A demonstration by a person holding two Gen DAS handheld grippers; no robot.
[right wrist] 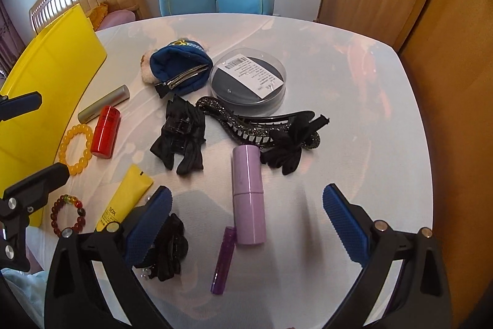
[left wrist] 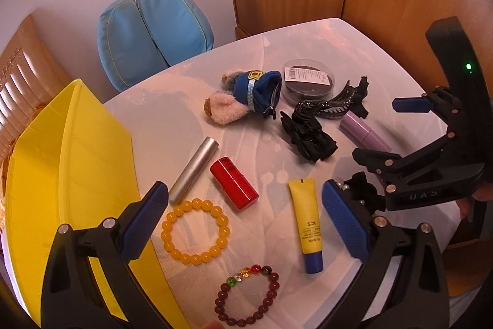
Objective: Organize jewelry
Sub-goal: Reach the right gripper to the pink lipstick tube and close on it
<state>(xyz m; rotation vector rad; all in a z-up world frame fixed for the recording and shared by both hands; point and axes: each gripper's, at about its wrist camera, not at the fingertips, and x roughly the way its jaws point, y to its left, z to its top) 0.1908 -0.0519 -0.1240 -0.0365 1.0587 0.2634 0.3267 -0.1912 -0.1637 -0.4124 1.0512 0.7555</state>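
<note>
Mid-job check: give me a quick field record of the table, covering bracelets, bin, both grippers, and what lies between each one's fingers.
surface: white table
bin: yellow bin, at the table's left edge
bracelets: yellow bracelet and dark red bracelet, both on the table beside the bin
left gripper: open, holding nothing, above the yellow bracelet
right gripper: open, holding nothing, above the lilac tube

Both tongs (left wrist: 245, 210) (right wrist: 246, 221) have black linkage frames, silver pivot screws and blue ribbed pads (left wrist: 345, 221); one bears a green indicator light (left wrist: 468, 66).
</note>
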